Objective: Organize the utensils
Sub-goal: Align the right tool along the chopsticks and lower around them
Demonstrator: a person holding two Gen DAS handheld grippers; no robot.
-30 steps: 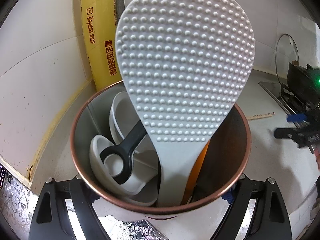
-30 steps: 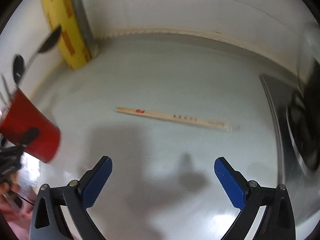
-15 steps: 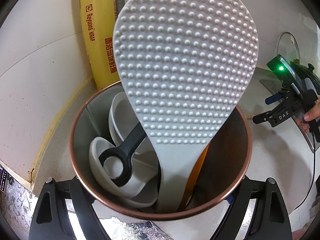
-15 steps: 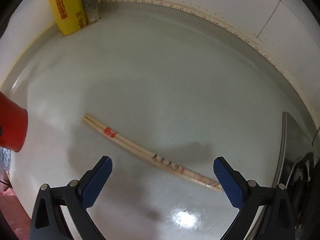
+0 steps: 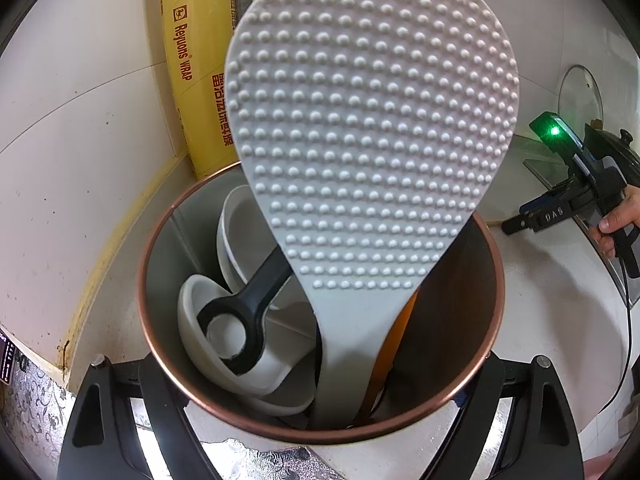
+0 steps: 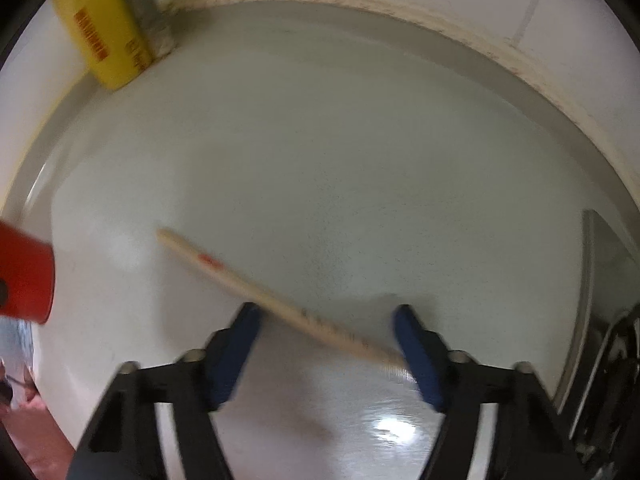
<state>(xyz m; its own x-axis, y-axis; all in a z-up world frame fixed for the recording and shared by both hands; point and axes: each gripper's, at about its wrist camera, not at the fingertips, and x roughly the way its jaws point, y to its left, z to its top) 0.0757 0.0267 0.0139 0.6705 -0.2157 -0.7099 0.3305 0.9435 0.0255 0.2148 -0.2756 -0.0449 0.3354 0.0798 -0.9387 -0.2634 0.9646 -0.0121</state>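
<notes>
My left gripper (image 5: 320, 436) is shut on a round utensil holder (image 5: 486, 344) with a copper rim and red outside (image 6: 24, 276). In it stand a grey dimpled rice paddle (image 5: 372, 132), white spoons (image 5: 240, 232), a black handle (image 5: 256, 300) and an orange utensil (image 5: 390, 344). A pair of wooden chopsticks (image 6: 256, 288) lies on the white counter. My right gripper (image 6: 326, 352) is low over the chopsticks' near end, its blue fingers (image 6: 418, 356) partly closed with the chopsticks between them. It also shows in the left wrist view (image 5: 560, 210).
A yellow roll of plastic wrap (image 5: 196, 76) leans in the wall corner, also in the right wrist view (image 6: 104, 28). A stove edge (image 6: 592, 292) and a glass lid (image 5: 580, 96) are at the right. Tiled walls bound the counter behind and left.
My right gripper has come down over the chopsticks and its fingers have narrowed around their near end. My left gripper still holds the holder, hardly moved.
</notes>
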